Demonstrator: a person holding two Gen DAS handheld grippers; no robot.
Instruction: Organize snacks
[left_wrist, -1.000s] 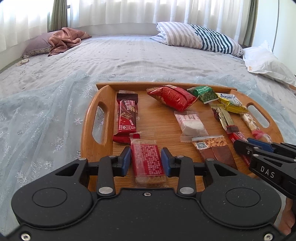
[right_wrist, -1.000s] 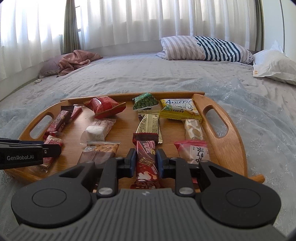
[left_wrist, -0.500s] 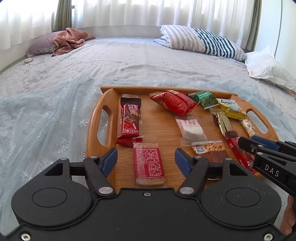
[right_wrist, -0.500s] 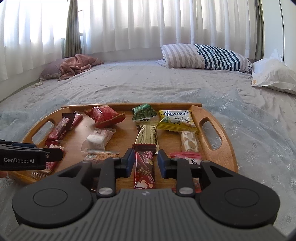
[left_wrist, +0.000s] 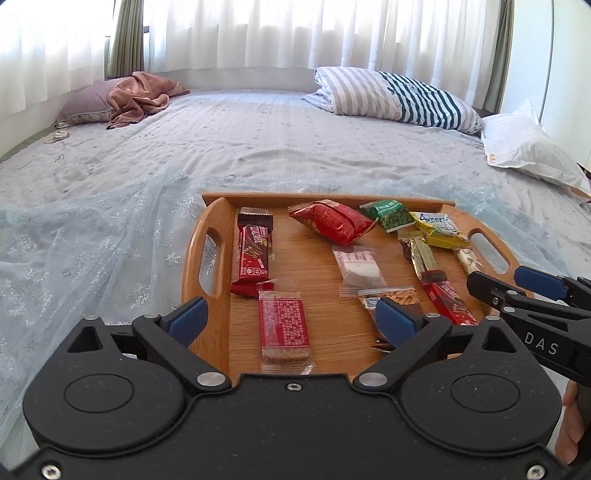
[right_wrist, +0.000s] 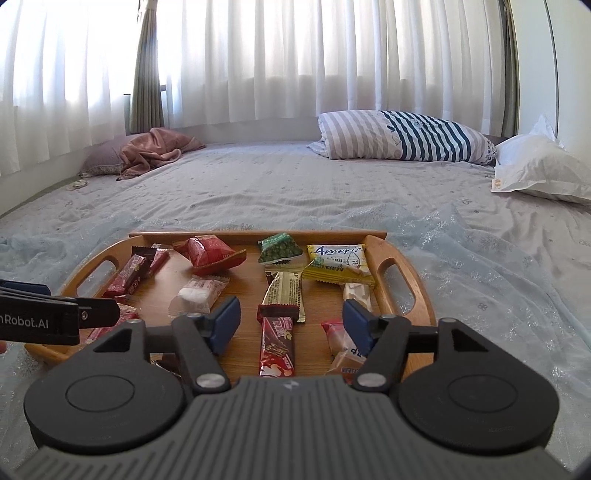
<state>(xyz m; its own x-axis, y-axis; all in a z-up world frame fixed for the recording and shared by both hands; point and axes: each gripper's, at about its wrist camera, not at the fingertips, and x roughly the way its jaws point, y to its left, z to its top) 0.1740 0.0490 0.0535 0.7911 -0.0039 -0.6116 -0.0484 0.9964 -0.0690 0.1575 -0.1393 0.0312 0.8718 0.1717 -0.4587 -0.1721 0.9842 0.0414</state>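
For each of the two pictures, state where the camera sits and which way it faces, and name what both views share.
Left wrist: on the left gripper, facing the wooden tray; jaws opening around the red wafer pack; a hand shows.
Right wrist: on the right gripper, facing likewise; jaws opening around the red bar.
Shared: tray, striped pillow.

Bare wood mid-tray (left_wrist: 317, 280) between snack rows, handles wall both ends — bedspread (left_wrist: 258, 147) beyond open
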